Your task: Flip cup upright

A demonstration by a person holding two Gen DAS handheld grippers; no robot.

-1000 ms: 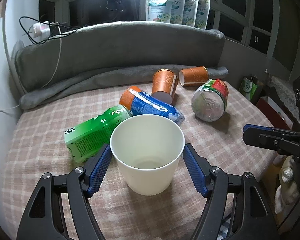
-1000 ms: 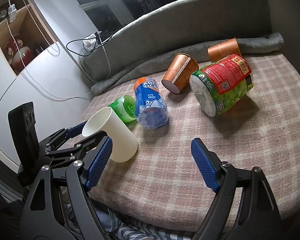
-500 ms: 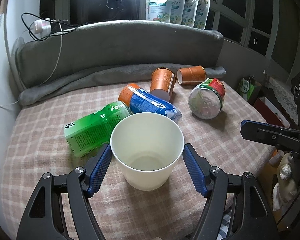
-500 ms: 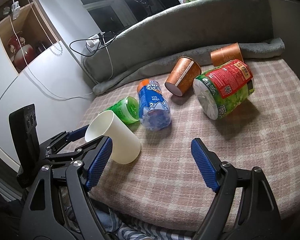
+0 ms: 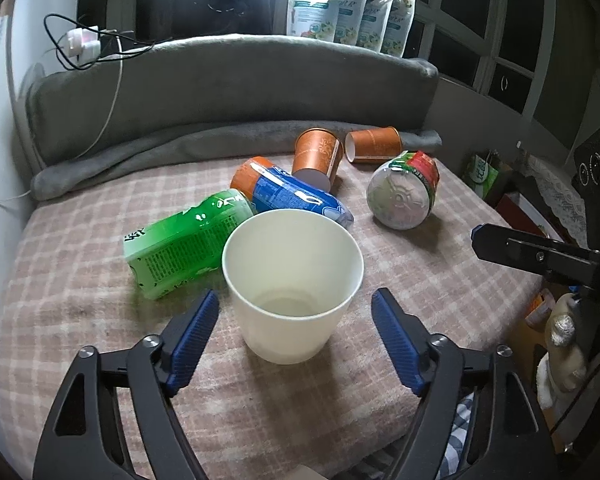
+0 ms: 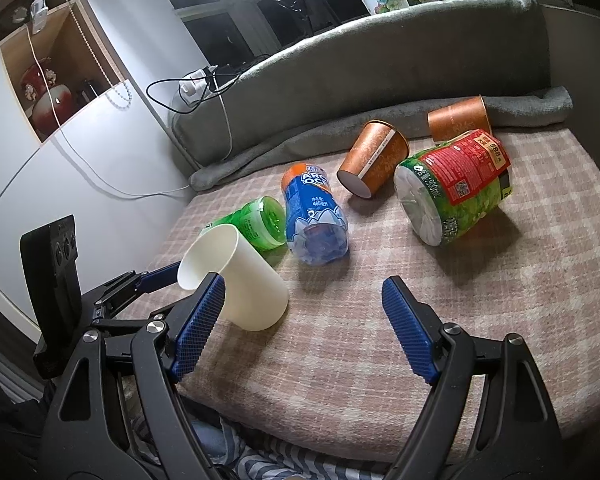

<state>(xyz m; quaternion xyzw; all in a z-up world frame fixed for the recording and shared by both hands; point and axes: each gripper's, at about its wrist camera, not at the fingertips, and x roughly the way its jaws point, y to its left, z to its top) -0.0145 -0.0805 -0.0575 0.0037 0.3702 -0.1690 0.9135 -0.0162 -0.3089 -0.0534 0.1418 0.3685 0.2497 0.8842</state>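
Observation:
A white paper cup stands mouth-up on the checked blanket, leaning a little; it also shows in the right wrist view. My left gripper is open, its blue pads apart from the cup's sides, just behind the cup. My right gripper is open and empty, over the blanket to the right of the cup. Its finger shows in the left wrist view.
A green bottle, a blue bottle, two orange paper cups and a green-red bottle lie on their sides behind the cup. A grey rolled blanket borders the back. The bed's front edge is near.
The left gripper's pads have opened away from the cup and drawn back slightly. The cup now rests on the blanket by itself. The right gripper has barely moved.

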